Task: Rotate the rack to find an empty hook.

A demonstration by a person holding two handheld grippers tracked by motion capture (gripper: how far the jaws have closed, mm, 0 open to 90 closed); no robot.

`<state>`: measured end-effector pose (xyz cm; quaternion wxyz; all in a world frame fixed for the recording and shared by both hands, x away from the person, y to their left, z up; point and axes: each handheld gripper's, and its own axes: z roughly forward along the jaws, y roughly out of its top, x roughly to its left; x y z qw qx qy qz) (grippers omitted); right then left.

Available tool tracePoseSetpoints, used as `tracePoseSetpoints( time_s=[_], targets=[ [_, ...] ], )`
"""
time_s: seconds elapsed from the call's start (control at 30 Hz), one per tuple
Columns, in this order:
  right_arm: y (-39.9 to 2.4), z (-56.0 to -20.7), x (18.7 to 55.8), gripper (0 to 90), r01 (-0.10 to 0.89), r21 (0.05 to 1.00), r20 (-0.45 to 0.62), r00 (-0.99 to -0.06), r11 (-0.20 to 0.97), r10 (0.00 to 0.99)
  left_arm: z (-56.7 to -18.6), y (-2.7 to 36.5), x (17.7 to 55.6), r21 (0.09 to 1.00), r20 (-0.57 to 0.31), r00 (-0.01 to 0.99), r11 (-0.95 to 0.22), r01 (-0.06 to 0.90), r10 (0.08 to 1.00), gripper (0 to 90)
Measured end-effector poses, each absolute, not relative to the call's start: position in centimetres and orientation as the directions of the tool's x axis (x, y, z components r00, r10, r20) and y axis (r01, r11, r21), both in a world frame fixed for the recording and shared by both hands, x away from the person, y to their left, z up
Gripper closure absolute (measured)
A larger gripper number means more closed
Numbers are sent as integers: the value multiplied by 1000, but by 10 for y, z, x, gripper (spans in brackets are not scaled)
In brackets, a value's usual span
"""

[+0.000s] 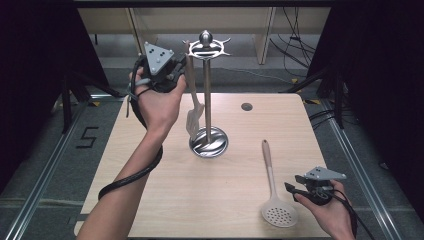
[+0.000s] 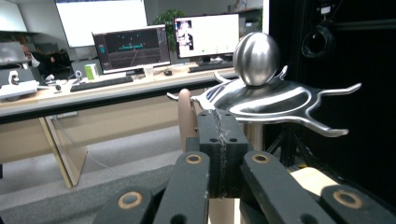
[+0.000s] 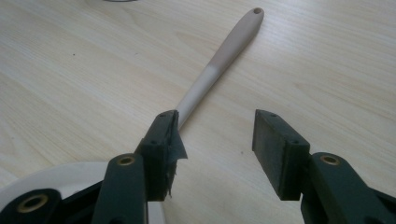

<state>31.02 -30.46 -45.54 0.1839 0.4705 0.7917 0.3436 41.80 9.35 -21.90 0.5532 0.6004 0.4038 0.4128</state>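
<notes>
A steel utensil stand point(image 1: 206, 90) rises from a round base on the table, with a ball and curved hooks at its top point(image 2: 280, 100). A beige spatula point(image 1: 192, 110) hangs upright beside the pole, its handle end point(image 2: 186, 112) at a hook. My left gripper point(image 1: 182, 67) is raised to that handle; its jaws point(image 2: 219, 116) are pressed together with no gap, and the handle stands just behind the left one. A slotted skimmer point(image 1: 279, 215) lies flat at the front right. My right gripper point(image 1: 290, 189) is open low beside its handle point(image 3: 219, 60), which runs under the left jaw point(image 3: 215, 115).
The light wooden table point(image 1: 150, 180) has a small round grommet point(image 1: 246, 106) near its far edge. Floor rails run along both sides. A cable loops from my left forearm over the table's left part. Desks with monitors point(image 2: 130, 46) stand far behind the stand.
</notes>
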Motion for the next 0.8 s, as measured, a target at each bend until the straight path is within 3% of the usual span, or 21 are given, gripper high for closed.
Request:
tracePoseSetpoints(
  time_s=[0.17,0.37,0.47,0.5,0.53,0.63,0.8],
  targets=[
    [-309,-458,316,511,572,736,-21,-514,362,857,-218,94,413,998,43,346,-53,19,937,867],
    [-309,-456,315,512,597,725,0,-497,342,868,-225,94,408,998,25,367,-41,37,930,815],
    [-312,-456,316,520,590,725,-17,-502,356,865,-230,96,404,998,18,372,-39,49,928,769],
    [-308,-454,313,523,639,711,46,-461,295,886,-232,97,402,998,19,373,-41,51,928,759],
    [-310,-456,314,526,600,733,6,-477,321,879,-233,98,400,998,18,377,-42,54,926,746],
    [-309,-451,312,541,648,705,47,-448,288,893,-237,99,394,998,15,386,-40,56,922,690],
    [-311,-448,315,580,637,709,32,-459,303,888,-248,104,385,996,11,408,-46,76,913,596]
  ],
)
